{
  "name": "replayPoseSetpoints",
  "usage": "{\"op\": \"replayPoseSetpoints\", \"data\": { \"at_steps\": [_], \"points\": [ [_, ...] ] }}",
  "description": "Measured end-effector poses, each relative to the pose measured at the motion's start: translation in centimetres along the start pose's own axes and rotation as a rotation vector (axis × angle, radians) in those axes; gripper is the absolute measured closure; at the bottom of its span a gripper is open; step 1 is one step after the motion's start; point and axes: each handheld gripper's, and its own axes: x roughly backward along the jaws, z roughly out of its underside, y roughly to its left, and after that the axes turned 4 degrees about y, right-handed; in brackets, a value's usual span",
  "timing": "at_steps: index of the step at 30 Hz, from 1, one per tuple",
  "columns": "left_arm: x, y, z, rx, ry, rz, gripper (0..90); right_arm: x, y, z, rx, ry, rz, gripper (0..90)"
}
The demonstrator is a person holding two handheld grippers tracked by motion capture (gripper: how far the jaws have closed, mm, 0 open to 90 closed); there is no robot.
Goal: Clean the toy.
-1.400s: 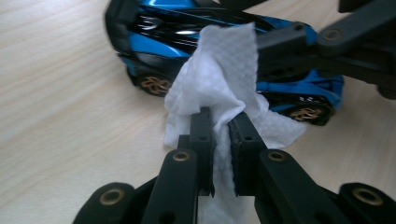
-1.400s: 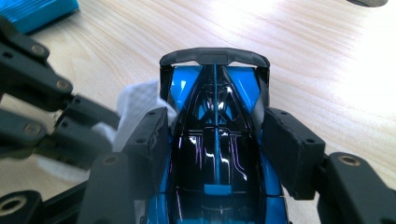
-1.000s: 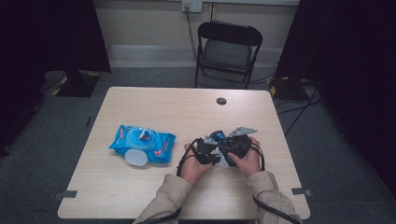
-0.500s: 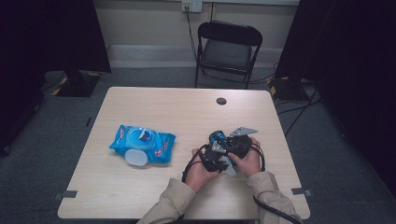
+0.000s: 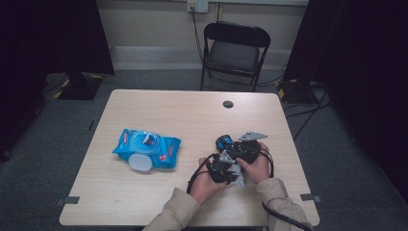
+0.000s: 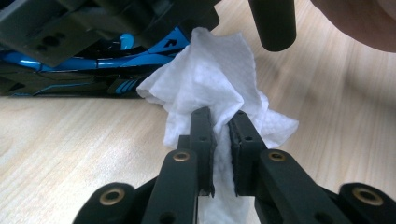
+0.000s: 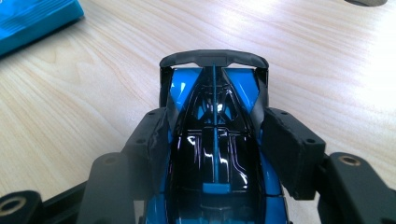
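A blue and black toy race car (image 7: 214, 140) sits between the jaws of my right gripper (image 7: 215, 140), which is shut on its body; its rear wing points away from the camera. In the high view the car (image 5: 225, 142) pokes out toward the table's middle from the right gripper (image 5: 240, 149). My left gripper (image 6: 219, 126) is shut on a crumpled white wipe (image 6: 210, 79), and the wipe lies against the side of the car (image 6: 93, 70). Seen from above, the left gripper (image 5: 223, 166) sits just in front of the right one, with the wipe (image 5: 239, 179) beneath it.
An open blue pack of wipes (image 5: 146, 149) lies on the left half of the wooden table (image 5: 168, 110). A small dark round disc (image 5: 228, 104) is set near the far edge. A black folding chair (image 5: 233, 50) stands behind the table.
The left hand with the wipe has slid rightward along the car toward the right hand. The right hand and the car have stayed put.
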Motion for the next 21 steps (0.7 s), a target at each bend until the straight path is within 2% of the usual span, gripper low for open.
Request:
{"op": "replayPoseSetpoints", "data": {
  "at_steps": [2,7,12,18,21],
  "points": [
    [0.2,0.2,0.1,0.007,-0.002,0.001,81.6,0.0,0.0,0.1,0.012,-0.005,-0.002,41.1],
    [0.6,0.8,0.5,0.021,0.0,-0.005,81.6,0.1,-0.2,0.3,0.005,-0.013,-0.017,39.9],
    [0.7,0.9,0.7,0.031,0.001,-0.001,81.1,0.4,-0.1,0.2,0.003,-0.008,-0.029,28.1],
    [0.8,0.9,0.5,0.01,0.001,-0.012,80.9,1.6,-0.4,0.9,-0.007,-0.008,-0.045,27.1],
    [0.8,0.9,0.2,0.007,0.004,-0.011,80.7,2.3,-0.7,1.4,-0.004,-0.007,-0.034,26.4]
  ]
}}
